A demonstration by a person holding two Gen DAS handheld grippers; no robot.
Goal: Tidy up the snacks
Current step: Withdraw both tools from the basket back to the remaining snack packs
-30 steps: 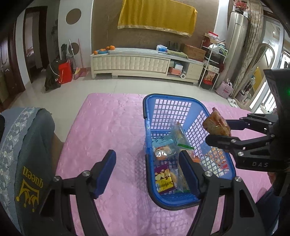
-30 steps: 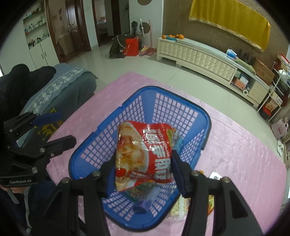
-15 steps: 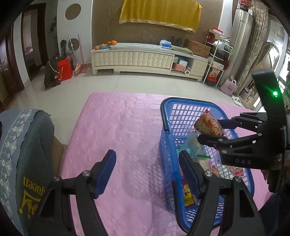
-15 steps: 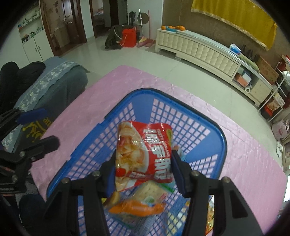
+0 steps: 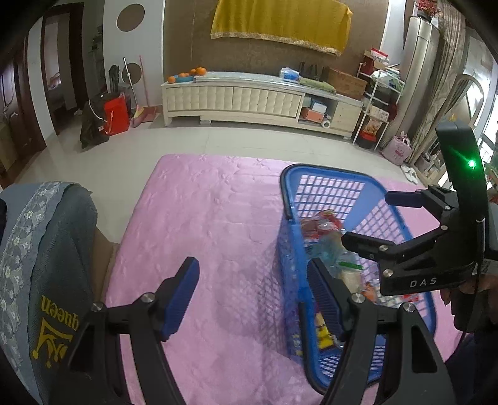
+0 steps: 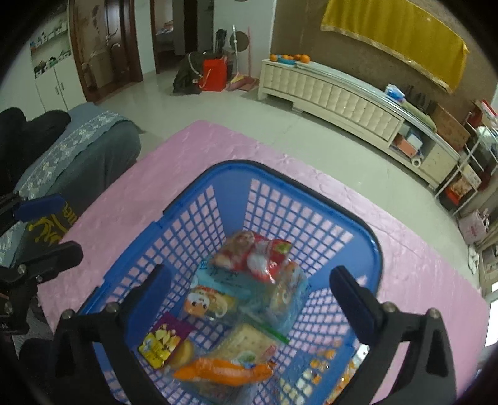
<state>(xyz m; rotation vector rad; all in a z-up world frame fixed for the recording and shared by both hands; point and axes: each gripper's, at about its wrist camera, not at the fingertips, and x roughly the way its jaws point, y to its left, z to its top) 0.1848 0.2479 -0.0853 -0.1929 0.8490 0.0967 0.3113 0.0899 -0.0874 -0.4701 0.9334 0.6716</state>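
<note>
Snacks fill the blue basket point(image 6: 358, 224), which sits on a pink cloth point(image 5: 218, 218). On top of the pile, near the far wall of the basket, lies a red snack bag point(image 6: 255, 252). It is a bit blurry. It rests on a light blue packet point(image 6: 224, 277). Closer to the camera there is a small bag with a cartoon face point(image 6: 205, 303), a purple and yellow packet point(image 6: 163, 341), a pack of crackers point(image 6: 249, 338) and an orange packet point(image 6: 222, 372).

The right gripper point(image 6: 249, 299) hangs over the basket. Its jaws have just been opening, and now they stand very wide. Nothing is between them but air; the red snack bag lies in the basket below and the blue pads do not touch it. In the left wrist view the right gripper point(image 5: 364, 216) reaches in from the right side above the basket, with a small green light point(image 5: 472, 163) on its body. A hand point(image 5: 473, 289) holds it from behind.

The left gripper point(image 5: 252, 293) is over the pink cloth, just beside the left wall of the basket. Its jaws are apart and hold nothing. One of its fingers point(image 5: 323, 296) shows in front of the basket's near corner.

To the left is a grey cover point(image 5: 46, 249) with yellow letters on it. Far behind stands a long white cabinet point(image 5: 233, 99) with oranges point(image 5: 193, 73) on top, and a yellow cloth point(image 5: 280, 21) hangs on the wall.
</note>
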